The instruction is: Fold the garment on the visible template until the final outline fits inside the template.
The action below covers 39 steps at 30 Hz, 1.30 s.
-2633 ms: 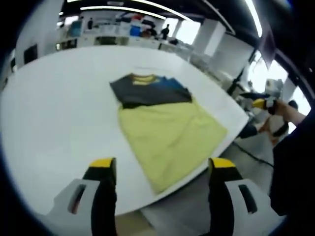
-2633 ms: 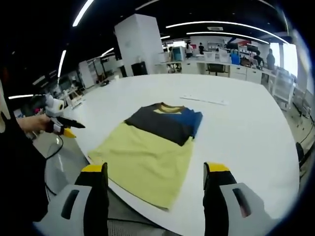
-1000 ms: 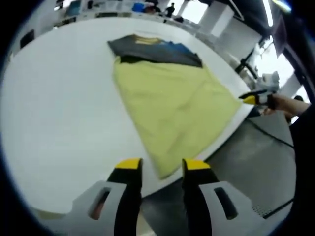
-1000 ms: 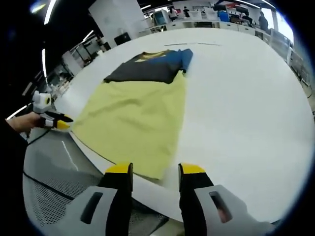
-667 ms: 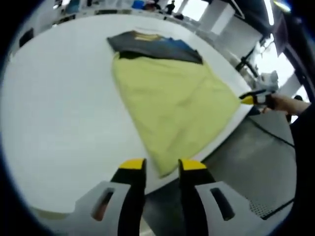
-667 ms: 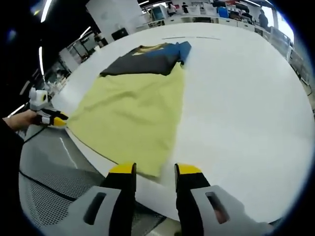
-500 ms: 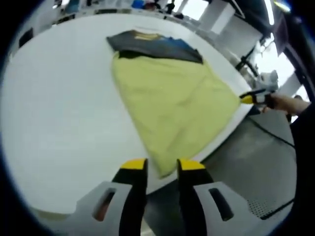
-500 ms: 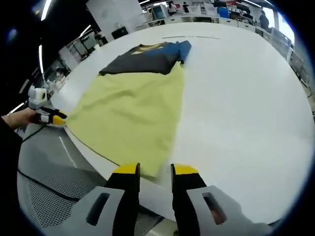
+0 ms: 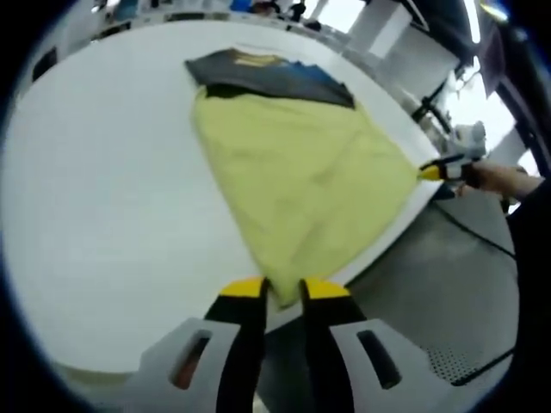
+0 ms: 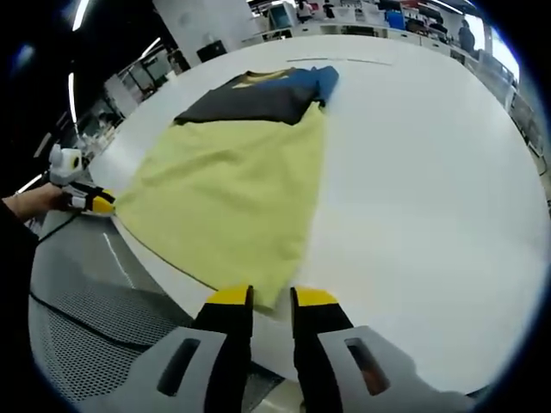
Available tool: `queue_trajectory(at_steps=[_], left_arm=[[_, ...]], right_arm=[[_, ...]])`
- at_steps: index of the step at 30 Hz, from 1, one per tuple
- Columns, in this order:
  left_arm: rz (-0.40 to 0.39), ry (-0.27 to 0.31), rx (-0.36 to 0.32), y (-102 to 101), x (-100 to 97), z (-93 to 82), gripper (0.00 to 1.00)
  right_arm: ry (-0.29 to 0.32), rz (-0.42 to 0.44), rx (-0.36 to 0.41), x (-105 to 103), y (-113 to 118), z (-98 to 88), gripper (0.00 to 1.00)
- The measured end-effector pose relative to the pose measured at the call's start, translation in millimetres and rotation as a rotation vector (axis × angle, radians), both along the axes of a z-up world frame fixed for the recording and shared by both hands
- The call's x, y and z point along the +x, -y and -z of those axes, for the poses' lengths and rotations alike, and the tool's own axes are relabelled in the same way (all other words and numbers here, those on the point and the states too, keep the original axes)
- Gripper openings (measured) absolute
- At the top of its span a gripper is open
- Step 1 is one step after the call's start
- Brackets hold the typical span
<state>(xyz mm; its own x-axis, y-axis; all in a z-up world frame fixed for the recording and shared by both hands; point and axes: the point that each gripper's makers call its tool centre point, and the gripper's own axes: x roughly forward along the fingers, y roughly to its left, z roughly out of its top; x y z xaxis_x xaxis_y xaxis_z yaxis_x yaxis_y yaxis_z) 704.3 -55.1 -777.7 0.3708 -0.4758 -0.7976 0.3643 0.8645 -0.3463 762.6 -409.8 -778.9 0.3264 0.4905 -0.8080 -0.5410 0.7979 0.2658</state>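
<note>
**Yellow hem corners now being pinched on both sides**

Yellow-bodied garment [image 9: 297,163] is lying flat on the white tabletop [image 9: 95,172], dark and blue collar end far from the person, hem running along the near tabletop edge.

What's changing:
- Both sets of fingers are closing. A couple of seconds ago they were spread wide and back from the tabletop; over the last second the gap has been narrowing step by step while both grippers are coming in on the hem.
- Left gripper [image 9: 273,288]: fingers nearly together, only a thin gap, with the near hem corner sitting right between the tips. Looks like it's clamping the fabric.
- Right gripper [image 10: 271,298]: same story, narrow gap, the other hem corner between the tips at the tabletop edge. Its yellow tip is also showing in the left gripper view at the far hem corner, touching the cloth.
- Garment itself isn't shifting on the tabletop, only the cameras are.

Meaning for the task: my read is grasp phase is finishing, no fold made yet. Next is likely lifting the hem toward the collar. No template outline is clear to me in either view.
</note>
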Motion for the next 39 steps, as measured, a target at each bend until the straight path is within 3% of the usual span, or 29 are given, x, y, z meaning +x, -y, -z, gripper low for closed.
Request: queue_trajectory(at_steps=[17,28,39], left_arm=[[0.003,-0.021,0.034,-4,0.9,3.4,0.01],[-0.039,-0.038,0.028,-6,0.7,2.2,0.00],[-0.059,-0.032,0.014,-10,-1.9,-11.2,0.00]], right_arm=[[0.022,-0.004,-0.011,3,-1,1.0,0.04],[0.038,-0.029,0.001,-2,-3,-5.2,0.03],[0.057,-0.020,0.045,-11,-6,-18.6,0.03]])
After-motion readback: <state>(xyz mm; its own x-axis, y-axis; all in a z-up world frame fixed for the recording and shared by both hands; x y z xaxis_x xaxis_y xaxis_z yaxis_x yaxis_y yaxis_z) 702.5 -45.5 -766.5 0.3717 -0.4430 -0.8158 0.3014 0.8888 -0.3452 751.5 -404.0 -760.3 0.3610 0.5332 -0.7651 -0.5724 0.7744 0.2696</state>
